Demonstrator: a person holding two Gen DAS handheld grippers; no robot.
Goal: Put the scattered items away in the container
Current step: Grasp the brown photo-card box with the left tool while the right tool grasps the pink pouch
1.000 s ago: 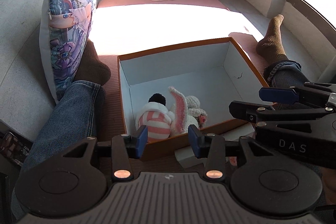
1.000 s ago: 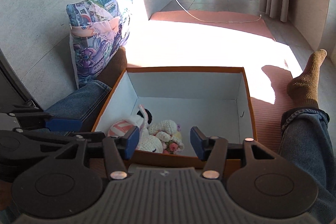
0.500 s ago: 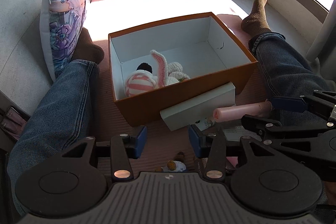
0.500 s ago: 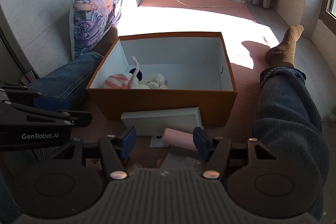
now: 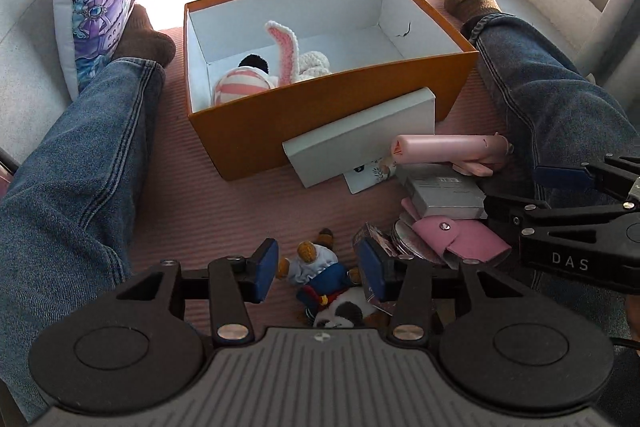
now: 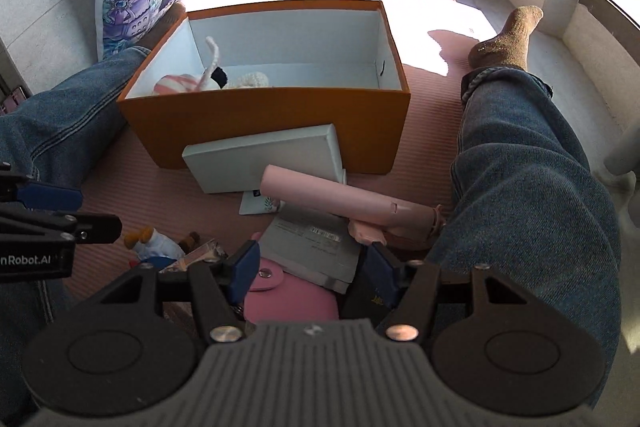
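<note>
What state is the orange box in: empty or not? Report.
Not empty. The orange box holds a striped plush and a crocheted bunny; most floor bare.

A ribbed pink mat [image 5: 224, 203] carries an orange box [image 5: 320, 119] at twelve o'clock, a white box [image 5: 360, 143] against it, and a small doll [image 5: 316, 267] at six.

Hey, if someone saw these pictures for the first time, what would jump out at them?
The orange box in the middle of the pink mat, between two denim-clad legs, with crochet toys in its near left corner. Next, the clutter in front of it: a white box leaning on the orange one, a pink tube, a pink wallet and small dolls. Both tongs hang open over that pile.
</note>
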